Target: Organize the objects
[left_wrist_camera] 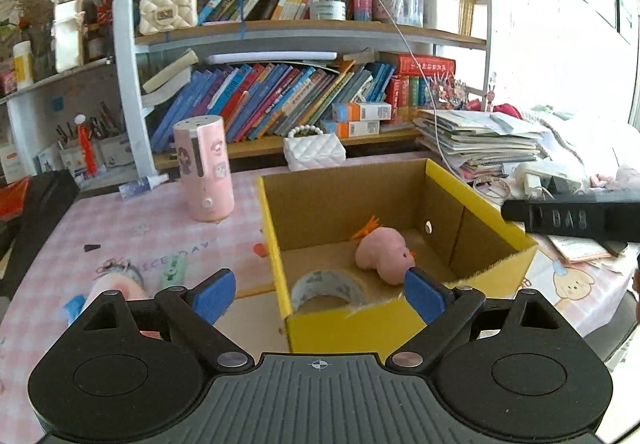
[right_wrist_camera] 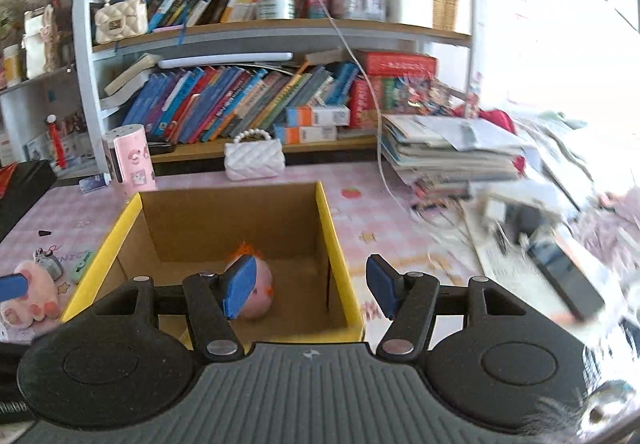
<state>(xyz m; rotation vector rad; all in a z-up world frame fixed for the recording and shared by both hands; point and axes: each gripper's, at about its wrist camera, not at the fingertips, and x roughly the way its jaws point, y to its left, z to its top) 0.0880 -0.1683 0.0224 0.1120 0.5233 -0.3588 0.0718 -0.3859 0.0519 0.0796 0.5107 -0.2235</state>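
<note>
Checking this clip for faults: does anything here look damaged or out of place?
Yes. The yellow cardboard box has a ragged, torn near rim, its fibres frayed. Inside lie a pink plush chick and a tape roll. Both grippers, left and right, are open and empty.

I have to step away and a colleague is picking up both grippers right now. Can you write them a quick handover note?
Left claw: open, empty, at the near wall of the yellow box.
Right claw: open, empty, above the same box.
Done: pink chick plush and tape roll lie in the box.
Left: pink plush toy, green item and small grey trinket remain on the table, left of the box.
</note>
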